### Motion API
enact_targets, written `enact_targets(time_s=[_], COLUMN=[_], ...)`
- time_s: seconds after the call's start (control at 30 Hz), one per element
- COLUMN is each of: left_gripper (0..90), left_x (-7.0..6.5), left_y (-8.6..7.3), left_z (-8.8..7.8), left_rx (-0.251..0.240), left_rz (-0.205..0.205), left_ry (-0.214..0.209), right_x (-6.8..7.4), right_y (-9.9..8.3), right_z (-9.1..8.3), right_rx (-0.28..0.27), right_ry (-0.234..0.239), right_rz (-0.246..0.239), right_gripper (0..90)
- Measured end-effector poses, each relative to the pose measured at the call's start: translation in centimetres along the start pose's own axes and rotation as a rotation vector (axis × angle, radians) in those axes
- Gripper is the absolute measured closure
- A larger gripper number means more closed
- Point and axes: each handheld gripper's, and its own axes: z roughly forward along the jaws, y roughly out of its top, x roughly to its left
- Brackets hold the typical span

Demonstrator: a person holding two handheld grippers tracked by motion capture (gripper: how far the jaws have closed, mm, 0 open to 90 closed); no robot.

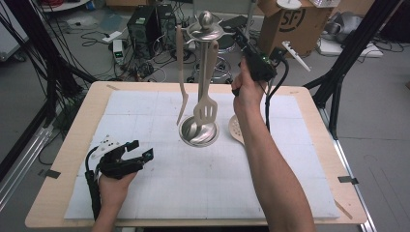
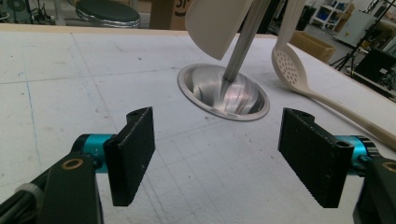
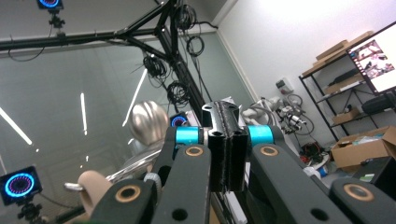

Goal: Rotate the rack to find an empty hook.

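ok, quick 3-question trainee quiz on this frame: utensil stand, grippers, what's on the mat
1. True or false: the right gripper has its jaws shut with nothing between them.
2. Which utensil lies flat on the mat beside the stand's base? A) slotted turner B) skimmer spoon C) whisk
3. Fill in: the left gripper rests on the mat with its jaws ____.

Key: 1 true; 2 B, the skimmer spoon, while the slotted turner hangs on the stand; 3 open.
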Motion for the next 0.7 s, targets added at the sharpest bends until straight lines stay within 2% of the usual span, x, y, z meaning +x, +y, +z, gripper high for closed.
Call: enact_targets(time_s=[0.3, 0.47, 0.6, 0.7], left_gripper=[27.7, 27.7, 27.8, 27.8], left_x=[0.0, -0.1, -0.2, -0.2], left_y=[0.0, 0.0, 0.0, 0.0], left_z=[0.0, 0.1, 0.1, 0.1], left_rx=[0.003, 0.003, 0.006, 0.008], left_rz=[0.003, 0.001, 0.005, 0.007], left_ry=[-0.003, -0.003, -0.004, -0.004], right_x=[0.8, 1.4, 1.5, 1.5], right_y=[0.2, 0.4, 0.5, 0.3], right_z=[-0.2, -0.4, -0.5, -0.7], right_rx=[0.017, 0.036, 0.051, 0.069], right_ry=[-0.004, -0.003, -0.019, -0.036], right_rz=[-0.02, -0.059, -0.082, -0.073], right_gripper=[90.0, 90.0, 90.0, 90.0])
